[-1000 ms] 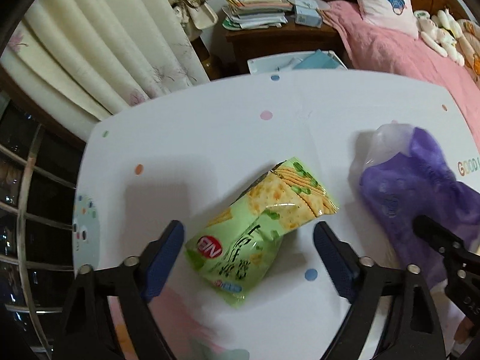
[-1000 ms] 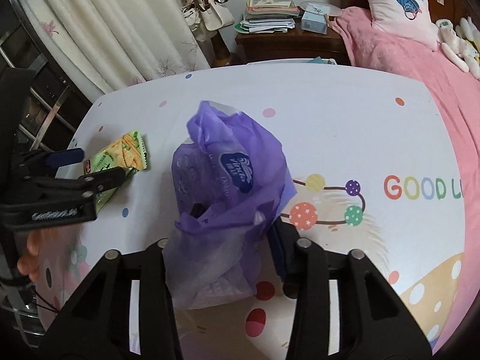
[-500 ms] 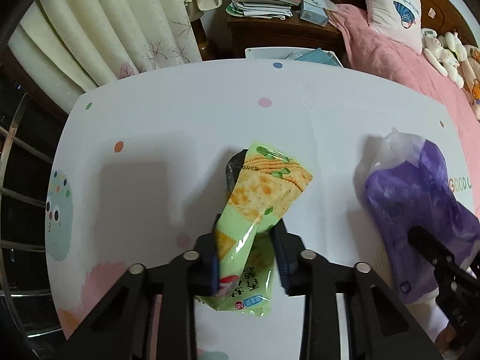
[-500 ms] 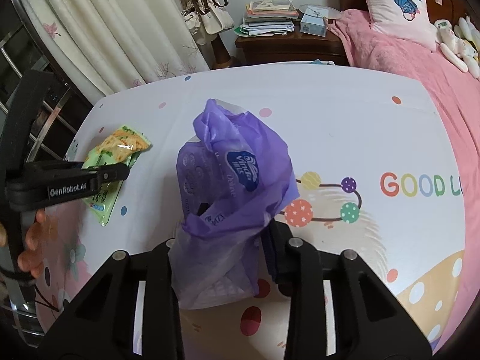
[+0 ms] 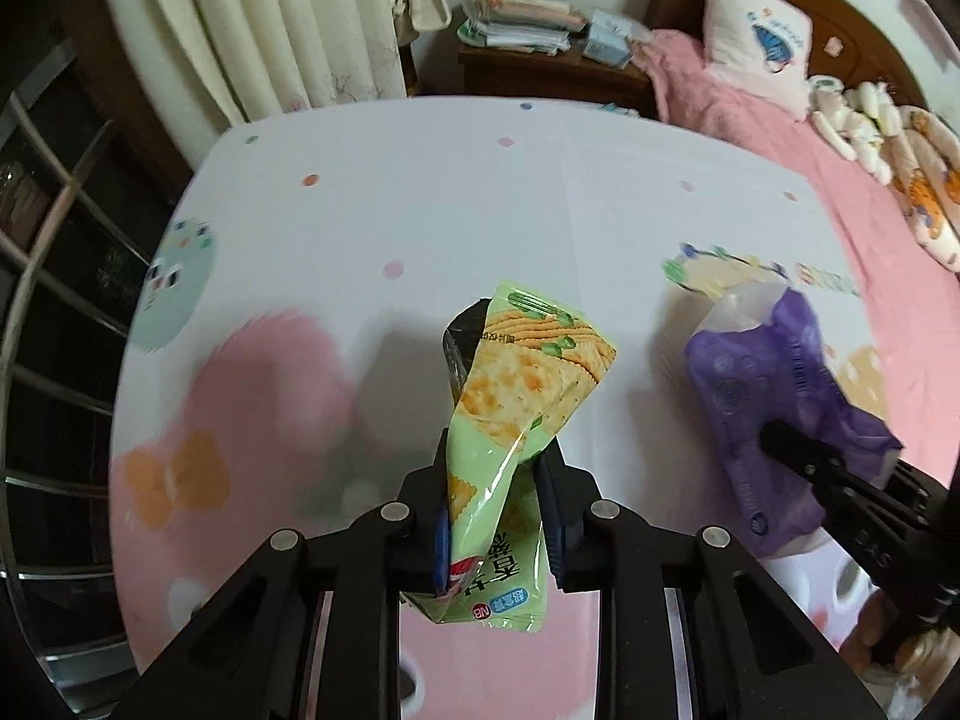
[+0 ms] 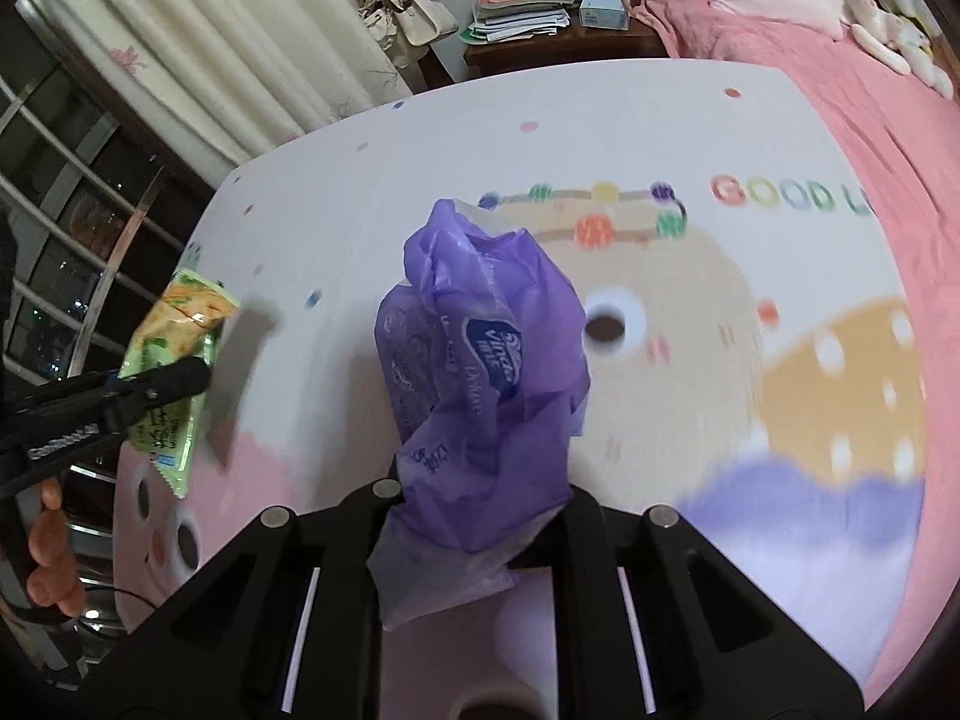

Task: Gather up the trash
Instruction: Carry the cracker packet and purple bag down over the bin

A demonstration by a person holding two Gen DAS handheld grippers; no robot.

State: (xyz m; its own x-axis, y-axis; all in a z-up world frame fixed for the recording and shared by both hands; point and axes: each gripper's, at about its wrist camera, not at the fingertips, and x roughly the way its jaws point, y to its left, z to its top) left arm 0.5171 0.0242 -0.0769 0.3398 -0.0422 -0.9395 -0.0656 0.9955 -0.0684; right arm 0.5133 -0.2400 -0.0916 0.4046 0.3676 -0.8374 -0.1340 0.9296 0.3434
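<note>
A green cracker wrapper [image 5: 516, 420] hangs lifted above the patterned table [image 5: 420, 204], pinched in my left gripper [image 5: 498, 468], which is shut on it. The same wrapper [image 6: 174, 348] shows at the left of the right wrist view, with the left gripper's black fingers [image 6: 162, 384] across it. A crumpled purple tissue wrapper [image 6: 480, 372] is held up off the table by my right gripper [image 6: 480, 492], shut on its lower part. In the left wrist view that purple wrapper [image 5: 768, 396] hangs at the right with the right gripper's dark finger [image 5: 804, 456] on it.
The table's [image 6: 660, 120] white cloth bears coloured cartoon prints. Behind it stand a wooden nightstand [image 5: 540, 72] with stacked papers, cream curtains [image 5: 288, 30], hanging bags [image 6: 414, 18], and a pink bed [image 5: 840, 138] with plush toys on the right. A person's hand [image 6: 54, 558] shows at the left edge.
My left gripper closed on the green wrapper and lifted it off the table. My right gripper tightened on the purple wrapper, and both hands drew back over the table.
</note>
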